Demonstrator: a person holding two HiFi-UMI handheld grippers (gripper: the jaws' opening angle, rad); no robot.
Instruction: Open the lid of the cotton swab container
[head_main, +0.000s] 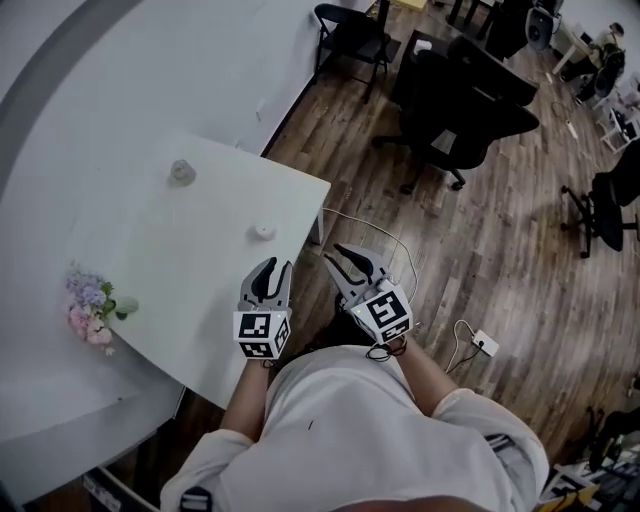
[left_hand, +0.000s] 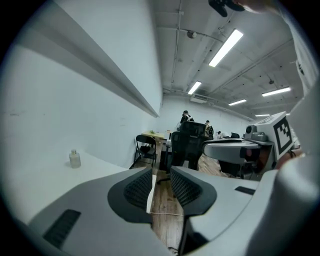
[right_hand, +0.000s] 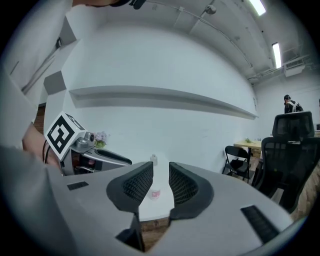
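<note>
Flowers (head_main: 90, 305): small bunch of lilac and pink blossoms with green leaves, by the left edge of the table (head_main: 200, 300)
Table: flat, matt white top with square corners, standing on a floor (head_main: 450, 250) of brown wood planks
Bottle (head_main: 181, 171): small, clear and rounded with a narrow cap, upright near the table's far edge
Cotton swab container (head_main: 264, 231): low, round, white tub with a pink mark on its side, too small to tell lid from body; it sits near the table's right edge, well apart from both grippers
Left gripper (head_main: 277, 266): smooth grey shell, black ribbed pads, black-and-white marker cube behind; held over the table near its right edge, jaws a narrow gap apart, nothing between them, touching nothing
Right gripper (head_main: 335, 253): same build, held at the table's right edge; jaws a narrow gap apart and empty, the container showing far off through the gap
</note>
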